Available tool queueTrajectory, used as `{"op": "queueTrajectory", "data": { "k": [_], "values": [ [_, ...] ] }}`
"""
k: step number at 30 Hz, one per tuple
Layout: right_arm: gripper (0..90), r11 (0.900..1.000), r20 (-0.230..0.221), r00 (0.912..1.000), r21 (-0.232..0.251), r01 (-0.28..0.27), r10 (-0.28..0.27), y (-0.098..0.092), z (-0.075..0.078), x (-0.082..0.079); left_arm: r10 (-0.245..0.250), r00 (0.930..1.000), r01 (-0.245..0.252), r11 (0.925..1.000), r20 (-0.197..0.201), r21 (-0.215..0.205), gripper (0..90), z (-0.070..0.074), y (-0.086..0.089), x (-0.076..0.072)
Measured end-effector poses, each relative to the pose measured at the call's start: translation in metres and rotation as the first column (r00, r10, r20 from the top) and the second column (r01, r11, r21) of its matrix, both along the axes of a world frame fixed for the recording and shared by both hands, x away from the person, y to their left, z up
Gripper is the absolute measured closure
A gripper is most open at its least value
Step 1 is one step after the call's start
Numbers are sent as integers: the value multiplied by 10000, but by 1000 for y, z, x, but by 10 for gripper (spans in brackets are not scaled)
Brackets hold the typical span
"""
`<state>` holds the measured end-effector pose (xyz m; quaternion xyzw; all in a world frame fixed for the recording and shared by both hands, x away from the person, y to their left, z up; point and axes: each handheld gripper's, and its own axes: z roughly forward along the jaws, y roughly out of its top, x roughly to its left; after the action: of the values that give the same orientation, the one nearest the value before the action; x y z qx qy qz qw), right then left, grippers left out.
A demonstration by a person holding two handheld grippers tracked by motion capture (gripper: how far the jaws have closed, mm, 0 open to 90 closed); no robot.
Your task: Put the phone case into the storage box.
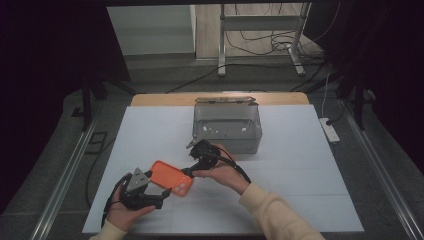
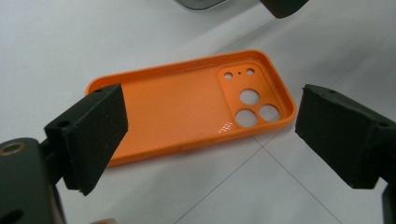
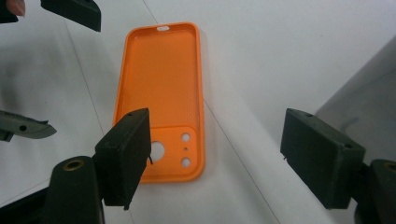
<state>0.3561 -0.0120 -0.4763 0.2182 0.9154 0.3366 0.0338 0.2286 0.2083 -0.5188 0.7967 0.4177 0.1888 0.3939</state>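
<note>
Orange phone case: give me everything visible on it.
The orange phone case lies flat on the white table, open side up and empty. It looks like soft matte plastic with a fine dotted texture inside, a raised rim and rounded corners. One end has a camera panel with three large holes and smaller ones; the opposite end has a slot in the rim. It sits between the left gripper and right gripper, both open; neither visibly grips it.

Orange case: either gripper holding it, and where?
Nothing is held. The orange case lies flat on the table, inside up. Left gripper and right gripper both stand open over it, pads not touching.
</note>
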Motion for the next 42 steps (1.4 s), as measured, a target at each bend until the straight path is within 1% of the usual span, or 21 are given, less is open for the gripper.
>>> {"op": "queueTrajectory", "data": {
  "k": [13, 23, 32, 35, 42],
  "values": [
    [246, 9994, -124, 9996, -216, -276, 273, 17, -6, 4, 0, 10000, 0, 10000, -14, -46, 98, -1, 0, 0],
    [246, 9992, -203, 9994, -275, -283, 277, 21, -4, 7, -6, 10000, 6, 10000, -25, -33, 98, -1, 0, 0],
    [257, 9985, -301, 9990, -425, -352, 339, 29, -7, 9, 2, 10000, -2, 10000, -18, -30, 98, -1, 0, 0],
    [258, 9975, -268, 9987, -539, -447, 434, 33, -9, 9, 4, 10000, -4, 10000, -19, -26, 98, -1, 0, 0],
    [258, 9970, -292, 9987, -649, -426, 407, 34, -9, 11, 8, 10000, -8, 10000, -11, -39, 98, 0, 0, 0]
  ]
}}
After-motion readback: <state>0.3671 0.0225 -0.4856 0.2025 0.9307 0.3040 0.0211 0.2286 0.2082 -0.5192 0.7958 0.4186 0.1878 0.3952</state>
